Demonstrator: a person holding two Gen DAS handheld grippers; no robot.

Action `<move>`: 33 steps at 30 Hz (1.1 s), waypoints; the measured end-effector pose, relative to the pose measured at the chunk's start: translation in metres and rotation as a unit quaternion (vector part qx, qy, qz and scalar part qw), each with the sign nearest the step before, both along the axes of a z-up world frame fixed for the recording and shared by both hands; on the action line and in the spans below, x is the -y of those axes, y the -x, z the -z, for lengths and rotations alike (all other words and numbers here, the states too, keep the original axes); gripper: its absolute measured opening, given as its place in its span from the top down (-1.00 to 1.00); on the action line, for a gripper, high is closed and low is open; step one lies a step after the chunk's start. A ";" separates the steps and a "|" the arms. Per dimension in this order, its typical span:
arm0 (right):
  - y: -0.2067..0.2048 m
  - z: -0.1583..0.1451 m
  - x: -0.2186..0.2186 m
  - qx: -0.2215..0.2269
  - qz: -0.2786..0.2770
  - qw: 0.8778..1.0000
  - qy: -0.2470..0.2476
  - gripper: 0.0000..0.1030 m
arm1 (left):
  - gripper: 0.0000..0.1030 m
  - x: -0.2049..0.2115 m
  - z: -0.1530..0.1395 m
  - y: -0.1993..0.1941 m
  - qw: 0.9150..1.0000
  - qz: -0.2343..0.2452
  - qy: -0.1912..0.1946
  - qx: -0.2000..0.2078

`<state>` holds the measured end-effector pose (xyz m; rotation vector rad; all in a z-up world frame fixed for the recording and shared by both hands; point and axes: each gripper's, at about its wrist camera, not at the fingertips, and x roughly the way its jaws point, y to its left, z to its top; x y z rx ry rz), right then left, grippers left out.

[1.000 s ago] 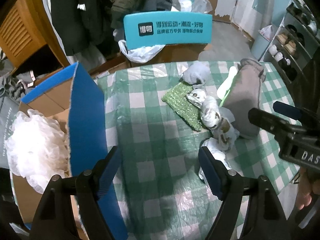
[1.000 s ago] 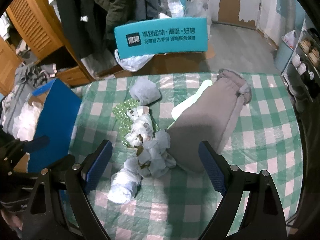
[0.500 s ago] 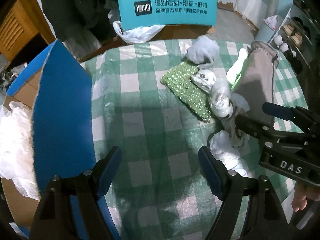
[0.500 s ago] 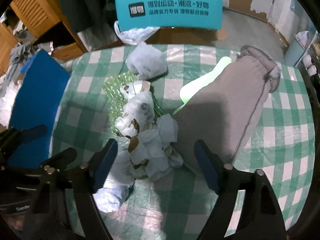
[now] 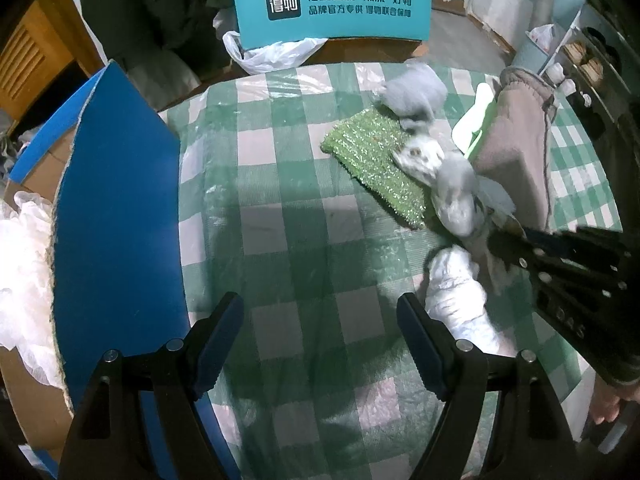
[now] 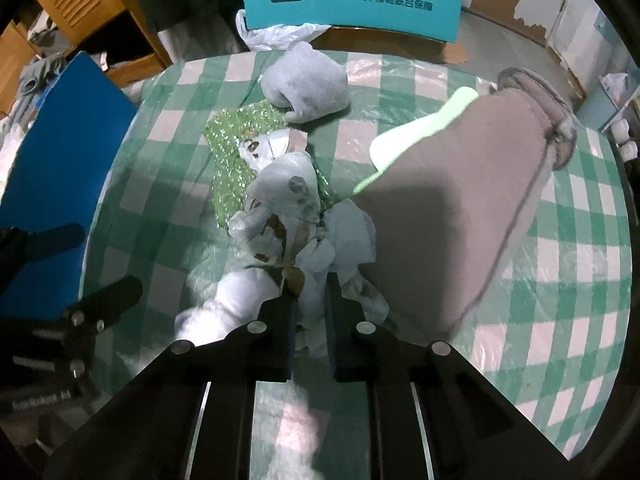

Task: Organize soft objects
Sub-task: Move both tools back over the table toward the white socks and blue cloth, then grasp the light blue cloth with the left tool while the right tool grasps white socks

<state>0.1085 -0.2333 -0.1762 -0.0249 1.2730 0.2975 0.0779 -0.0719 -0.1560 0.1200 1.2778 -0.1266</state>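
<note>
A crumpled white cloth with brown marks [image 6: 280, 216] lies in a pile on the green-checked table [image 6: 560, 264]. My right gripper [image 6: 311, 292] is closing on the near end of that cloth, which is pinched between its pads. In the left wrist view the right gripper [image 5: 506, 242] reaches into the same cloth [image 5: 456, 196]. A white bundle [image 5: 456, 284] lies just left of it. My left gripper [image 5: 318, 304] hangs open over bare tablecloth with nothing between its fingers. A glittery green mat [image 5: 372, 160] lies under the far end of the pile.
A grey pouch [image 6: 308, 80] sits at the table's far side. A taupe garment [image 6: 460, 200] covers a pale green item [image 6: 416, 132] on the right. A blue-flapped cardboard box [image 5: 116, 220] holding white fluffy material [image 5: 24, 260] stands left. A teal chair back [image 5: 332, 0] is behind.
The right gripper dropped onto the pile and its jaws went from wide open to pinched on the white cloth. The left gripper sank a little toward the table and stayed open.
</note>
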 end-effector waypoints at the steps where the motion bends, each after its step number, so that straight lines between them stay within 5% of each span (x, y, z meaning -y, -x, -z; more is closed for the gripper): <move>1: 0.004 -0.002 0.003 -0.001 0.002 1.000 0.001 0.79 | -0.57 0.000 -0.002 0.001 1.000 0.000 0.001 0.001; 24: 0.085 -0.013 0.055 -0.036 0.030 0.999 0.024 0.77 | -0.58 0.041 -0.012 0.027 0.998 0.069 0.001 0.009; 30: 0.085 -0.026 0.066 -0.017 0.040 0.999 0.017 -0.12 | -0.70 0.046 -0.013 0.030 0.995 0.095 0.001 0.014; 33: 0.084 -0.035 0.066 0.001 0.037 0.999 0.013 -0.20 | -0.71 0.048 -0.013 0.030 0.994 0.108 0.004 0.015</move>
